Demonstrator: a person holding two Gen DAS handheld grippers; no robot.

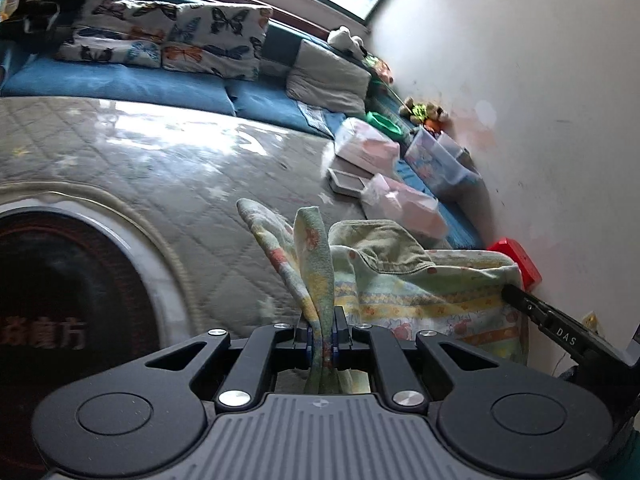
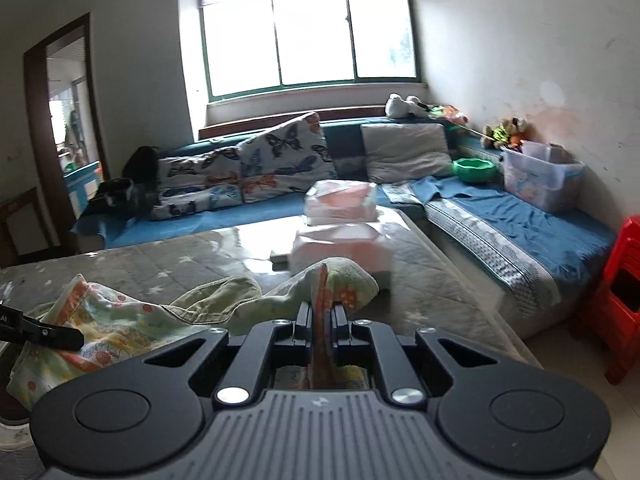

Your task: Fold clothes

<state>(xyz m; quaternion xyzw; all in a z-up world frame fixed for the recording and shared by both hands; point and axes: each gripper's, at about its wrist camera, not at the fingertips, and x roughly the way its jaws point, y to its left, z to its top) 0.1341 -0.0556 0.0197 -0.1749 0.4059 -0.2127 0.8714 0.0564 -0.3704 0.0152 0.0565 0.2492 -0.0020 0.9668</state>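
Observation:
A small patterned garment (image 1: pixel 400 280), pale green and yellow with red prints, hangs between my two grippers above the quilted grey mat (image 1: pixel 168 168). My left gripper (image 1: pixel 321 336) is shut on one bunched edge of it. My right gripper (image 2: pixel 321 320) is shut on the other edge (image 2: pixel 324 280); the rest of the garment (image 2: pixel 120 320) sags to the left in the right wrist view. The right gripper's finger shows at the right of the left wrist view (image 1: pixel 532 308); the left one's shows at the left of the right wrist view (image 2: pixel 40 332).
Pink tissue packs (image 2: pixel 340 200) and a flat box (image 1: pixel 346 182) lie on the mat's far side. A blue sofa (image 2: pixel 520 224) with butterfly cushions (image 2: pixel 260 164), a clear bin (image 2: pixel 540 180) and a green bowl (image 2: pixel 476 170) runs behind. A red stool (image 2: pixel 624 292) stands right.

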